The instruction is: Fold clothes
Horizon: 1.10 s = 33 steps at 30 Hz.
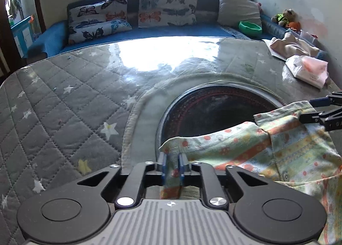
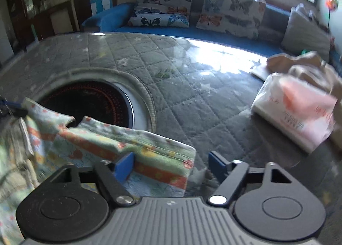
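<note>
A small patterned green, yellow and orange garment (image 1: 267, 151) hangs above the quilted grey table (image 1: 64, 106). My left gripper (image 1: 172, 166) is shut on one corner of it, the cloth pinched between the blue pads. My right gripper (image 2: 173, 165) is open; the garment's other shoulder edge (image 2: 149, 155) lies between its blue fingers (image 2: 125, 169), touching the left one only. The right gripper also shows at the right edge of the left wrist view (image 1: 320, 112), level with the garment's collar.
A round black cooktop (image 1: 213, 112) is set into the table under the garment. A white and pink plastic pack (image 2: 297, 112) and beige cloth (image 1: 292, 46) lie at the right. A blue sofa (image 1: 149, 33) with butterfly cushions stands behind the table.
</note>
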Each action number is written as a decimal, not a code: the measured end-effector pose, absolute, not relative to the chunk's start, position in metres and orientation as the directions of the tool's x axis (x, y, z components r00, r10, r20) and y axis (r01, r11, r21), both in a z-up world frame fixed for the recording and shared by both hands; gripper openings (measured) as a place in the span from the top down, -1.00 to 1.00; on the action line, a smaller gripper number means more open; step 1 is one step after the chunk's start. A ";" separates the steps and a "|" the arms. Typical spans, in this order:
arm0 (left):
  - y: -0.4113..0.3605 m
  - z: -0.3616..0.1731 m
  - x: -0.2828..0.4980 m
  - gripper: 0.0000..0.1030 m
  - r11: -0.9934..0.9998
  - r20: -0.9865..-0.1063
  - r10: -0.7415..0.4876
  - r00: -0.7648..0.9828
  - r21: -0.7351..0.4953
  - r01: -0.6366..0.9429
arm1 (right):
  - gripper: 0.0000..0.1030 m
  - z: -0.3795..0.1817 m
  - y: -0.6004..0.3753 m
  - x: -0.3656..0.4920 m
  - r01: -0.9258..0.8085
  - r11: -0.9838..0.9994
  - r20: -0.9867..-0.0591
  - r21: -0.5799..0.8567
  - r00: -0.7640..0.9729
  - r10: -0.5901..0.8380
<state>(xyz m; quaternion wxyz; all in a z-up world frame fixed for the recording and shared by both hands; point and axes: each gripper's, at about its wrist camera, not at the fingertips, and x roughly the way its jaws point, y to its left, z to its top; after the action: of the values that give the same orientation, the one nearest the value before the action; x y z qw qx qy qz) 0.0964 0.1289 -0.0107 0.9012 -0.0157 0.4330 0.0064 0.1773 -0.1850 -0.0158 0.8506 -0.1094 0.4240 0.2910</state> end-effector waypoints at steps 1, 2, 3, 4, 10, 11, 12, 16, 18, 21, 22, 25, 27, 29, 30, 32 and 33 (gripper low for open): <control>0.129 -0.009 0.097 0.55 1.000 -0.776 0.002 0.630 -0.018 -0.025 | -0.32 -0.016 -0.186 0.179 -0.587 0.806 -0.783 0.074 0.466 0.412; 0.129 -0.007 0.098 0.48 1.000 -0.772 0.004 0.635 -0.015 -0.024 | -0.29 -0.016 -0.186 0.180 -0.591 0.802 -0.780 0.082 0.462 0.421; 0.128 -0.004 0.099 0.27 1.000 -0.765 0.010 0.644 -0.009 -0.026 | -0.28 -0.015 -0.187 0.182 -0.592 0.800 -0.778 0.095 0.457 0.431; 0.127 -0.001 0.100 0.17 1.000 -0.757 0.016 0.654 -0.003 -0.028 | -0.24 -0.015 -0.188 0.184 -0.592 0.798 -0.775 0.109 0.452 0.441; 0.108 0.010 0.106 0.18 0.999 -0.734 -0.040 0.678 -0.008 0.050 | 0.43 -0.012 -0.195 0.192 -0.568 0.811 -0.771 0.143 0.450 0.451; 0.103 0.010 0.108 0.18 0.997 -0.737 -0.056 0.674 -0.010 0.072 | 0.62 -0.012 -0.196 0.193 -0.564 0.813 -0.771 0.147 0.450 0.451; 0.097 0.009 0.110 0.18 0.996 -0.740 -0.070 0.669 -0.011 0.093 | 0.73 -0.011 -0.197 0.192 -0.562 0.813 -0.766 0.154 0.451 0.457; 0.077 0.002 0.116 0.17 0.986 -0.749 -0.120 0.652 -0.016 0.163 | 0.83 0.001 -0.202 0.181 -0.577 0.797 -0.727 0.177 0.469 0.501; 0.070 -0.001 0.118 0.16 0.982 -0.752 -0.138 0.645 -0.018 0.189 | 0.84 0.011 -0.202 0.169 -0.606 0.772 -0.700 0.193 0.467 0.541; 0.062 -0.005 0.118 0.16 0.975 -0.756 -0.156 0.636 -0.013 0.224 | 0.84 0.030 -0.201 0.143 -0.673 0.712 -0.661 0.200 0.444 0.605; 0.059 -0.007 0.117 0.16 0.972 -0.757 -0.160 0.633 -0.009 0.235 | 0.85 0.036 -0.201 0.134 -0.697 0.689 -0.648 0.201 0.432 0.627; 0.055 -0.014 0.119 0.14 0.969 -0.769 -0.157 0.620 0.001 0.247 | 0.85 0.052 -0.198 0.108 -0.766 0.614 -0.627 0.192 0.385 0.677; 0.056 -0.019 0.121 0.13 0.969 -0.775 -0.153 0.613 0.004 0.247 | 0.85 0.059 -0.196 0.097 -0.794 0.585 -0.623 0.165 0.376 0.686; 0.056 -0.022 0.122 0.13 0.970 -0.780 -0.148 0.608 0.005 0.243 | 0.86 0.065 -0.194 0.091 -0.805 0.580 -0.618 0.123 0.395 0.680; 0.057 -0.023 0.122 0.13 0.970 -0.782 -0.146 0.606 0.005 0.241 | 0.86 0.067 -0.193 0.091 -0.800 0.592 -0.614 0.093 0.422 0.667; 0.057 -0.024 0.122 0.08 0.970 -0.783 -0.143 0.606 0.009 0.241 | 0.86 0.069 -0.193 0.096 -0.773 0.634 -0.610 0.033 0.487 0.625; 0.057 -0.024 0.121 0.07 0.971 -0.782 -0.142 0.606 0.010 0.240 | 0.85 0.067 -0.193 0.105 -0.737 0.676 -0.608 0.003 0.535 0.586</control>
<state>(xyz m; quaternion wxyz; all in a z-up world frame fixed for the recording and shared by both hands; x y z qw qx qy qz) 0.1214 0.0566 -0.0243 0.8944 0.0571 0.4306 -0.1066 0.1048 -0.1935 0.0667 0.8666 -0.1279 0.2946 0.3819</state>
